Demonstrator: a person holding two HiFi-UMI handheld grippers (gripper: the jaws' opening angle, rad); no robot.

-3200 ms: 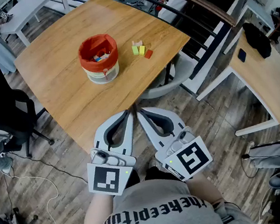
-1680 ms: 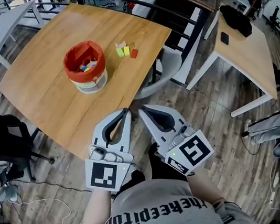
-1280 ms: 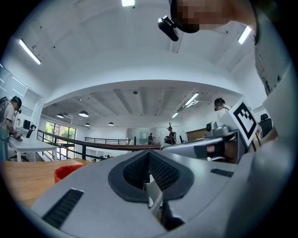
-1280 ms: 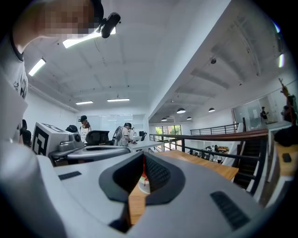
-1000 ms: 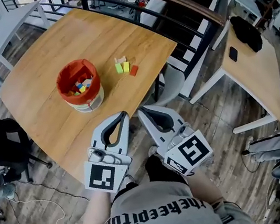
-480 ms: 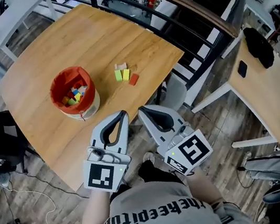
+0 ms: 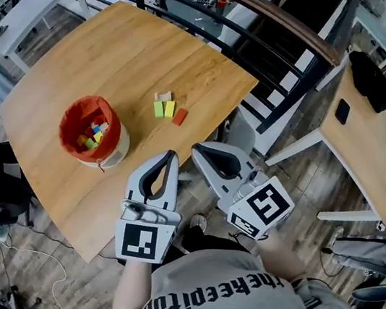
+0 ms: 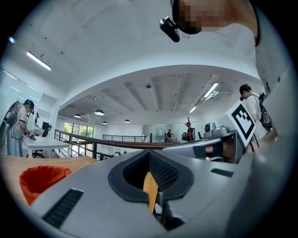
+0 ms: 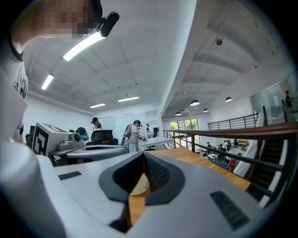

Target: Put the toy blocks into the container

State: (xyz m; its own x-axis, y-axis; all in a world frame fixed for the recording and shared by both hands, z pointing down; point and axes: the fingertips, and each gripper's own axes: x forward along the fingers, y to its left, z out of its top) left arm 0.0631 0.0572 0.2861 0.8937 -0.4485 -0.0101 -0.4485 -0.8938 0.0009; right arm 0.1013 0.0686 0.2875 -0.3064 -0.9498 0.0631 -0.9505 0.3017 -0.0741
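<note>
Head view shows my left gripper and right gripper shut, empty, at the table's near edge. I judge this the approach step; next I must open over the blocks.

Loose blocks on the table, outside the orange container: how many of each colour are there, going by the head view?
Pale block: 1
Green block: 1
Yellow block: 1
Red block: 1
Total: 4 loose blocks
The blocks already inside the container are too jumbled to count and are left out.
</note>
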